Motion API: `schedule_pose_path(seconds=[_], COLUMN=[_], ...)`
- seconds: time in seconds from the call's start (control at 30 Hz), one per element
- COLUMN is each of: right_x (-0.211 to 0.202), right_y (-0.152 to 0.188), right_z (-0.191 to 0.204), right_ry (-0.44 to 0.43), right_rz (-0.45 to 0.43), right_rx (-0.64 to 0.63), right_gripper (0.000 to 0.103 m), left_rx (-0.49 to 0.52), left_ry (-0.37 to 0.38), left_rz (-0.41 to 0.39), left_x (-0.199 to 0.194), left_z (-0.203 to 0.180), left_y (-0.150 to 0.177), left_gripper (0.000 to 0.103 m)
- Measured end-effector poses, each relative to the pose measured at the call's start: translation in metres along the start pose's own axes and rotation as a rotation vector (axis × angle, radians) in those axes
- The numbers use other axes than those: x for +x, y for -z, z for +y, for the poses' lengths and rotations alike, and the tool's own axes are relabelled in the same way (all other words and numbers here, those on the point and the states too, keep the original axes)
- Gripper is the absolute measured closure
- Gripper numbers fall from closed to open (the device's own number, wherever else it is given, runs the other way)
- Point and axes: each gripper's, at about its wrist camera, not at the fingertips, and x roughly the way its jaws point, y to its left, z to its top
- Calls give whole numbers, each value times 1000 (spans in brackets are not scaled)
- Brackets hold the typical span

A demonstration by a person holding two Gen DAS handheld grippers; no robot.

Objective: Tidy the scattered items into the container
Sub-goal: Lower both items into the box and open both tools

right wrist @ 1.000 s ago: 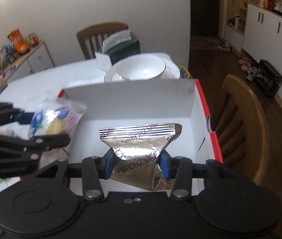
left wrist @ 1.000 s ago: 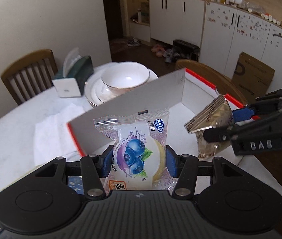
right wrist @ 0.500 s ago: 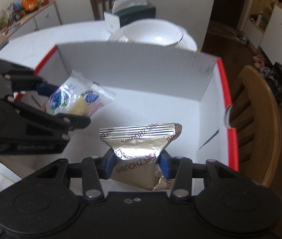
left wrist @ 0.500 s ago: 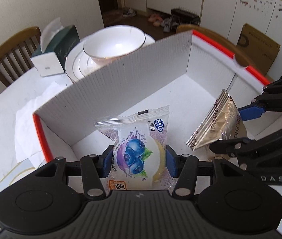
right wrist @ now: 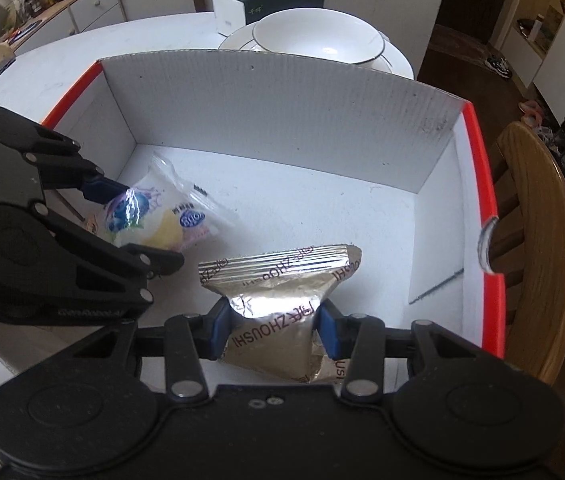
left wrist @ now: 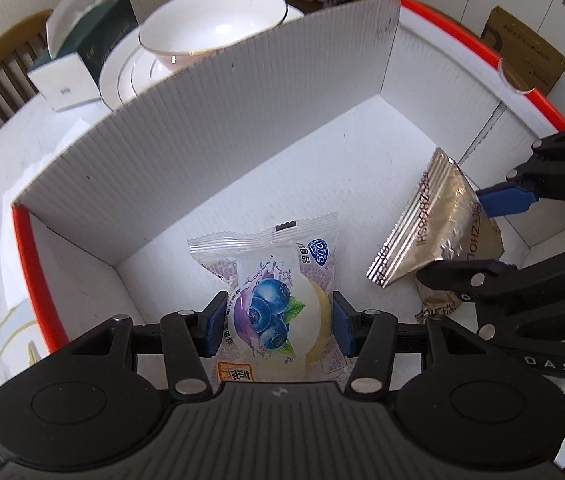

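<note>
Both tools dropped into my white corrugated red-rimmed box: left tool clamps blueberry-print clear packet, right tool pinches crinkled silver foil pouch; bare floor ahead.

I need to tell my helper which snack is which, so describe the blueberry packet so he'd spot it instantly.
Look inside the white cardboard box with the orange rim. The blueberry packet is pinched in the left tongs. Unlike the plain gold foil pouch beside it, it is clear plastic printed with blueberries.

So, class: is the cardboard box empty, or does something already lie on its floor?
Empty: the cardboard box floor is bare; both snack packets hang in hand-held grippers.
</note>
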Motion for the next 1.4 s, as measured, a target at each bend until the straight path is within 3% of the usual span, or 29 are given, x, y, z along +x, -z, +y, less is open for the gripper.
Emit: schedule_pose_path(seconds=[0.1, 0.4, 0.8, 1.0, 1.17, 1.4], right_x=[2, 8, 6, -7, -20, -38], right_y=[-5, -12, -13, -11, -8, -6], right_z=[0, -4, -9, -15, -22, -23], right_ry=[-4, -11, -21, -45, -57, -92], right_rz=[8, 34, 26, -4, -47, -104], right_rx=[4, 37, 54, 66, 80, 86], right_gripper=[60, 58, 57, 52, 35, 28], left_rx=[7, 0, 11, -8, -39, -104], left_ry=[2, 11, 6, 31, 22, 45], left_rz=[48, 62, -8, -60, -91, -138], left_x=[6, 5, -15, -29, -34, -49], left_z=[-1, -1, -7, -8, -2, 4], left_y=[-1, 3, 12, 18, 19, 26], left_gripper=[51, 50, 47, 43, 36, 32])
